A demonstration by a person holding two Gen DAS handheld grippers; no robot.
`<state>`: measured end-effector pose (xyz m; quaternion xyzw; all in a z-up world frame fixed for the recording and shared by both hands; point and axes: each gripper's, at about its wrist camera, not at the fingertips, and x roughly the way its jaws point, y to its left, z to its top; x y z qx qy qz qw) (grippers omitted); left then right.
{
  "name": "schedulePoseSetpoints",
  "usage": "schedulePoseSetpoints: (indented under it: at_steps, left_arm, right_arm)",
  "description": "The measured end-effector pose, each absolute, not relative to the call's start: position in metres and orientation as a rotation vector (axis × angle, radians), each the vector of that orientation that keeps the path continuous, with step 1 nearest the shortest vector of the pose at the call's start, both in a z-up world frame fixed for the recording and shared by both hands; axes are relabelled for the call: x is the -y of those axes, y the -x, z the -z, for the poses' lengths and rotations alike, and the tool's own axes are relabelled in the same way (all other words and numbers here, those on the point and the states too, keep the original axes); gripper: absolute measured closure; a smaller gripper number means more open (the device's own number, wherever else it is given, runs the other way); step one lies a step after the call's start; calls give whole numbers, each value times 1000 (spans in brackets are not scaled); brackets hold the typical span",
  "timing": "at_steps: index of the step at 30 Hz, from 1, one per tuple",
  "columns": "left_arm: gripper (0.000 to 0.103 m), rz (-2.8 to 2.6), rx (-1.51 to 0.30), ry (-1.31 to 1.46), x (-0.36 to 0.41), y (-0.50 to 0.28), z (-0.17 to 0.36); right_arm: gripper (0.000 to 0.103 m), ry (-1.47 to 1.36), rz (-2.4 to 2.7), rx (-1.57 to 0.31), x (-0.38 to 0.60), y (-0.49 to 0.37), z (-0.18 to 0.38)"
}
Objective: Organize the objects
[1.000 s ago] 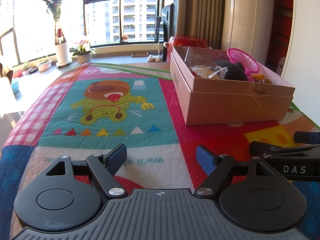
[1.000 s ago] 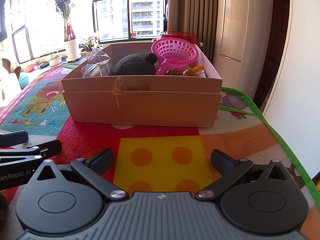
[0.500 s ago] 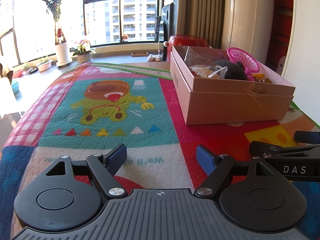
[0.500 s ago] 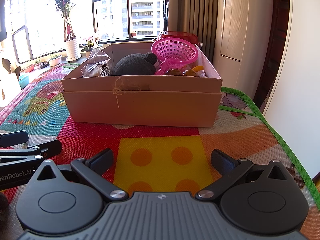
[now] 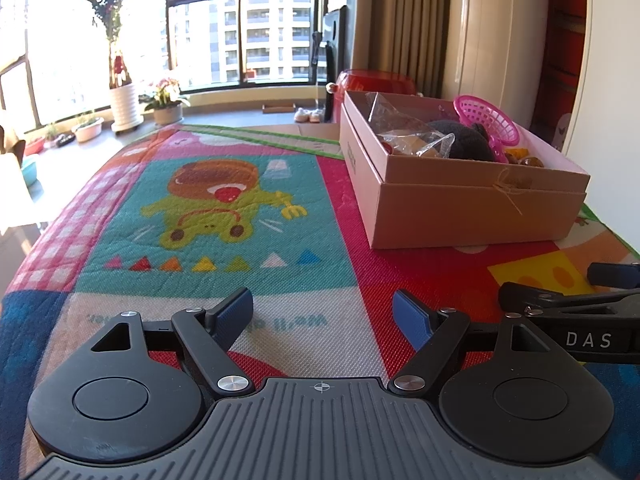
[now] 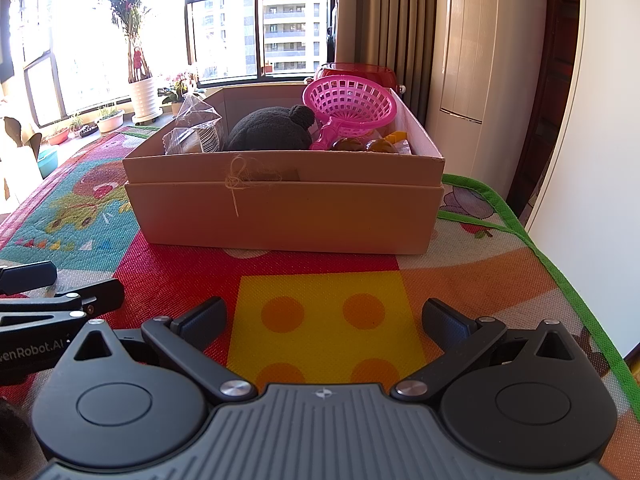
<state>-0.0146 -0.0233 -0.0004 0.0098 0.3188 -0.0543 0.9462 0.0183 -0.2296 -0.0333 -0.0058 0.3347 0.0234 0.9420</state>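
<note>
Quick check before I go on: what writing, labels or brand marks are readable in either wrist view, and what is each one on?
"DAS": white letters on the black right gripper body, left wrist view.
"enRobot.AI": on the black left gripper body, cut off at the frame edge, right wrist view.
"We'll d…": upside down on the colourful play mat, partly hidden.
Embossed text on the brown cardboard box side: unreadable.

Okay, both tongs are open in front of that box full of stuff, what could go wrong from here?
The pink basket leans over the dark plush toy in the cardboard box; pulling the toy first may tip it out. The crinkly plastic bag could slip from the tongs. The left tongs and right tongs sit close and might collide.
</note>
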Motion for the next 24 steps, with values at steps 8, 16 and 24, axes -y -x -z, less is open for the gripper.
schedulePoseSetpoints:
  at_steps: [8, 16, 24]
  left_arm:
    - [20, 108, -650, -23, 23, 15, 1]
    - [20, 109, -650, -23, 22, 16, 0]
    - [20, 108, -649, -20, 21, 17, -1]
  right_arm:
    - [0, 12, -48, -683, 229, -19, 33]
    - [0, 12, -48, -683, 229, -19, 33]
    - [0, 12, -48, -683, 229, -19, 33]
